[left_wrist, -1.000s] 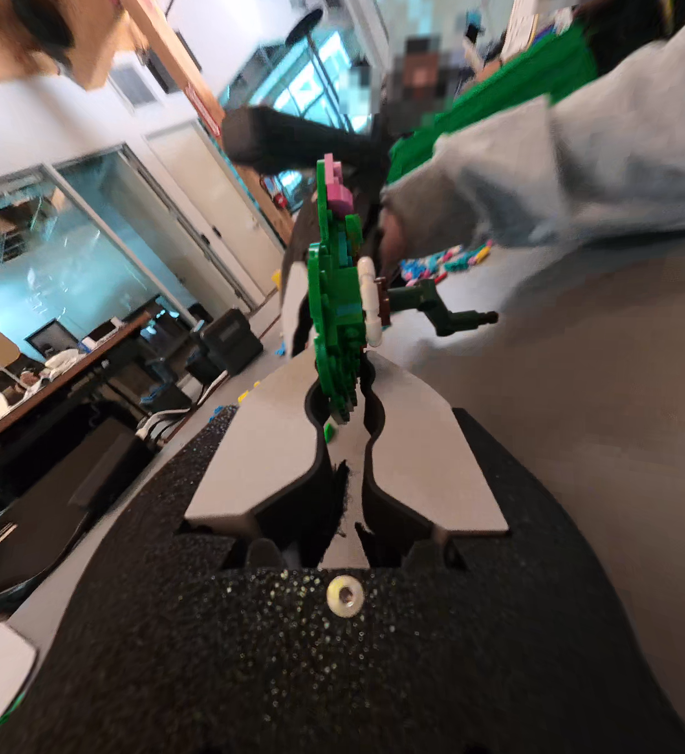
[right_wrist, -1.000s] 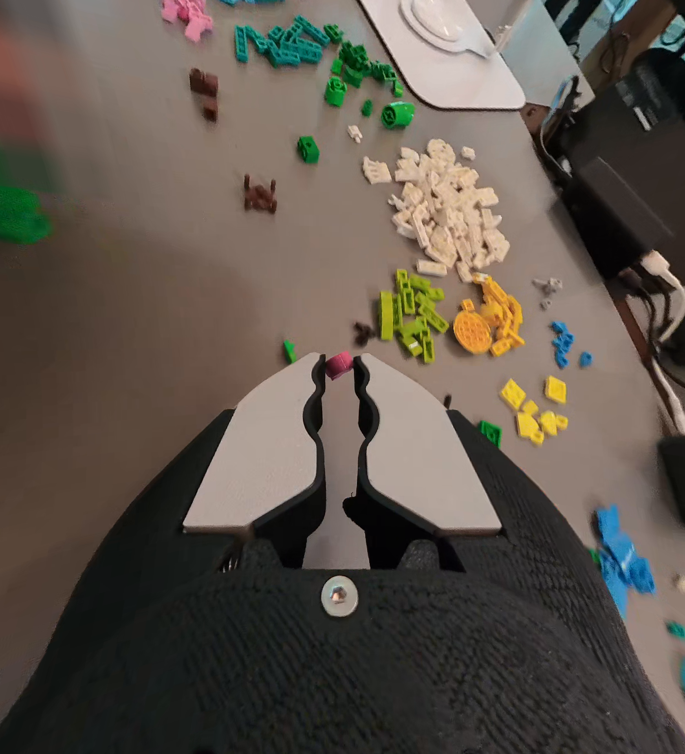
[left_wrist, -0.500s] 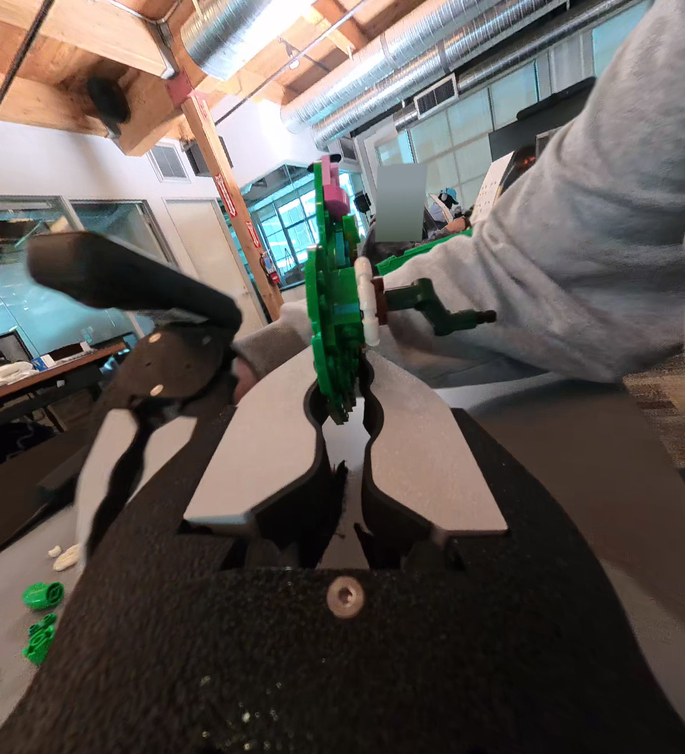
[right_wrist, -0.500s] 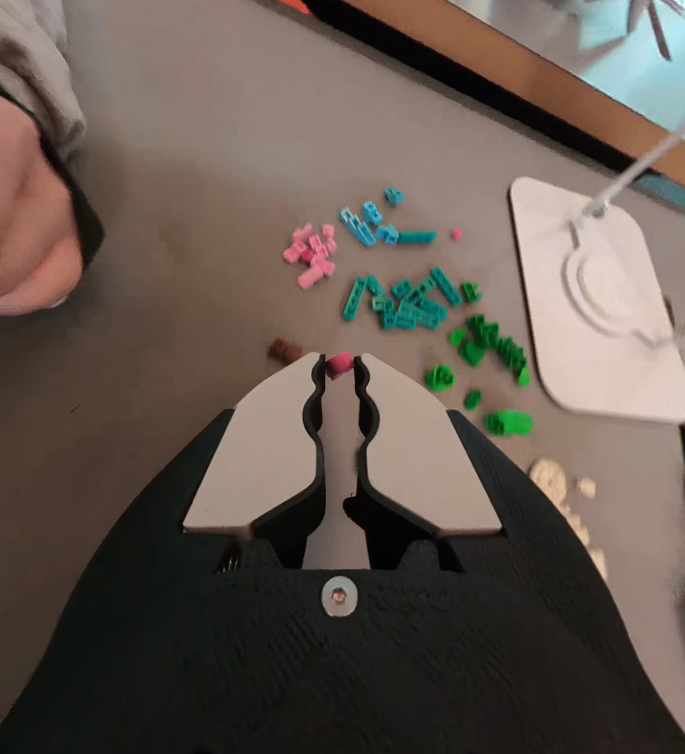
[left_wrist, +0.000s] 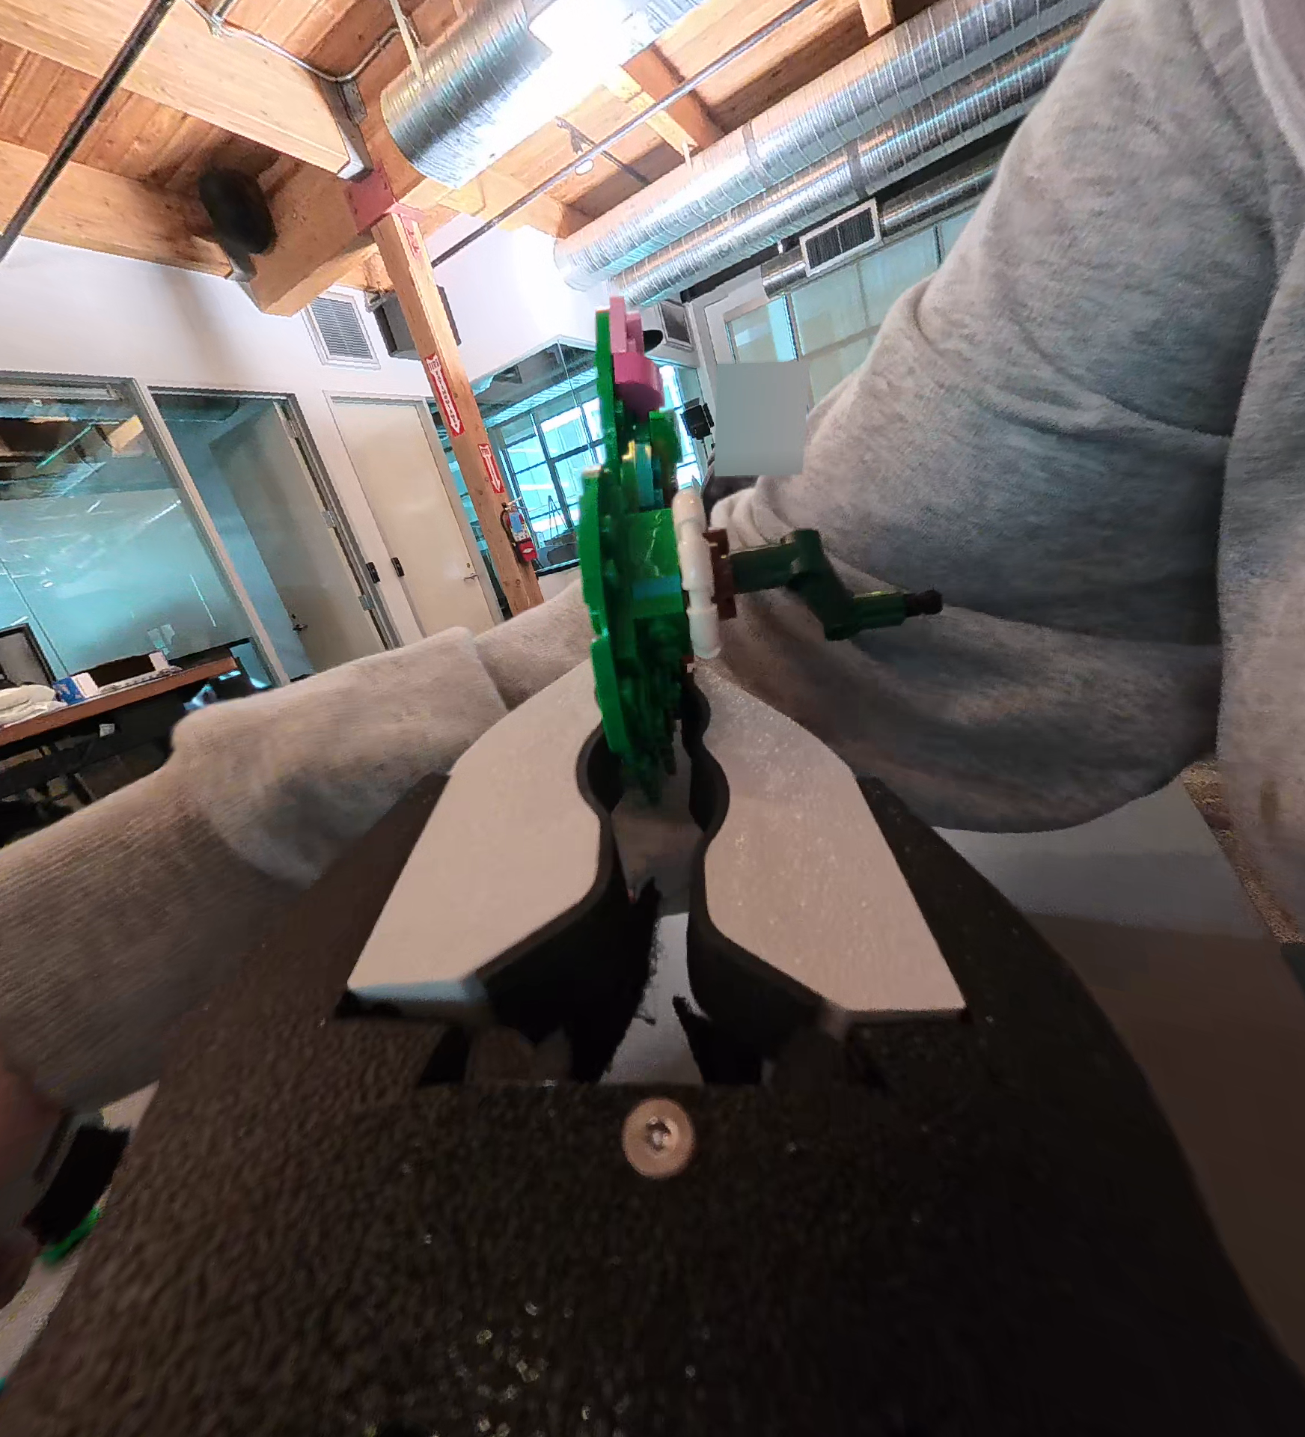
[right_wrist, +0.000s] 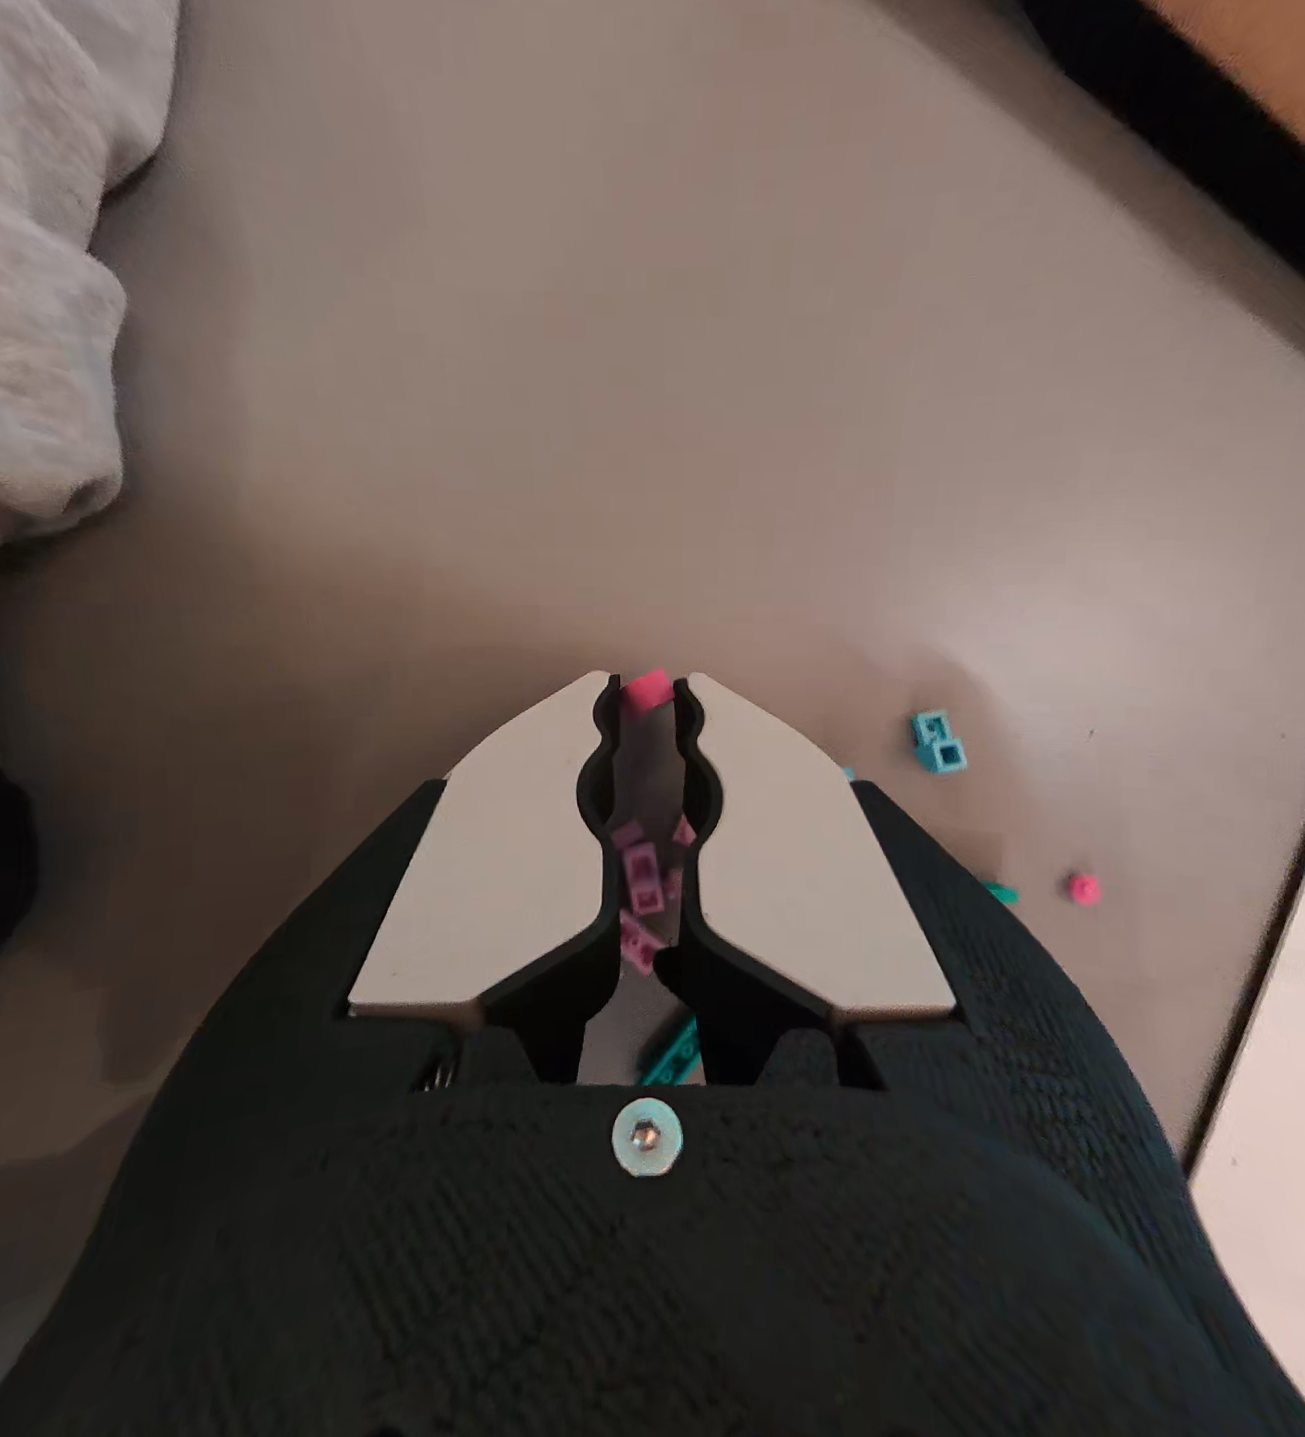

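My left gripper (left_wrist: 648,727) is shut on a green brick assembly (left_wrist: 630,591) and holds it upright in the air. The assembly is a flat green plate on edge with a pink piece (left_wrist: 634,361) at its top, a white piece (left_wrist: 694,575) on its right side and a dark green arm (left_wrist: 828,579) sticking out to the right. My right gripper (right_wrist: 647,688) is shut on a small pink brick (right_wrist: 647,692) at its fingertips, held above the grey table (right_wrist: 634,350).
A person's grey sleeves (left_wrist: 1061,466) surround the assembly; one also shows at upper left in the right wrist view (right_wrist: 12,311). Loose pink bricks (right_wrist: 643,879), teal bricks (right_wrist: 939,745) and a small pink stud (right_wrist: 1082,888) lie on the table. A white pad (right_wrist: 1302,1050) lies right. There is about 25 cm between the tips of the two grippers.
Both grippers have kept their grasp. The left view has tilted up toward the ceiling and the sleeves closed in. The right gripper has swung across the table away from the brick piles.
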Demonstrator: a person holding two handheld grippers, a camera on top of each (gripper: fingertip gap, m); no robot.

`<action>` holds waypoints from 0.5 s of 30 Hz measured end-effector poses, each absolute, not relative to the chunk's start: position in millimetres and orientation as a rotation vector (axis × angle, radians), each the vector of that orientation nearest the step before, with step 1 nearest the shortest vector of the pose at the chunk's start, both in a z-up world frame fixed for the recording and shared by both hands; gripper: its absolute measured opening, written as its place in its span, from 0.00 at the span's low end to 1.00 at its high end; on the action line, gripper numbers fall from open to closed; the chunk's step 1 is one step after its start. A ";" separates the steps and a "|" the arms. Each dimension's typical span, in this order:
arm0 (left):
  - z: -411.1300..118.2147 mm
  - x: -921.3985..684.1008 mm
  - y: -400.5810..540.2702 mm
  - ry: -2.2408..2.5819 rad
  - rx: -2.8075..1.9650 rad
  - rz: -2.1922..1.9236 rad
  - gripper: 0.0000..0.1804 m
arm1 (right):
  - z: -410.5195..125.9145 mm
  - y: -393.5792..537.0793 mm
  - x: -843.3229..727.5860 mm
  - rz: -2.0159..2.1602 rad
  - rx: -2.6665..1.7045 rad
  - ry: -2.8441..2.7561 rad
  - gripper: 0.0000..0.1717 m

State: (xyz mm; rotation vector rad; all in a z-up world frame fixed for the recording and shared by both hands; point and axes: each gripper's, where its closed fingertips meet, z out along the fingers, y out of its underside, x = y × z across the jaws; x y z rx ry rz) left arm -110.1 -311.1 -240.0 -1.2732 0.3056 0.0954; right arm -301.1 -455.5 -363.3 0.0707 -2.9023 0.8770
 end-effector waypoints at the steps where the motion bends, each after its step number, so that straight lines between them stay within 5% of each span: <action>1: -240.2 -110.3 -310.9 0.307 -1.273 0.097 0.07 | -363.8 -459.7 -302.6 0.882 0.073 -2.900 0.07; 7: -239.0 -113.0 -311.3 0.296 -1.269 0.096 0.07 | -361.4 -463.4 -307.3 0.897 0.004 -2.862 0.21; 15: -242.4 -112.6 -307.9 0.280 -1.292 0.065 0.07 | -297.8 -393.8 -290.8 1.326 -0.323 -2.597 0.16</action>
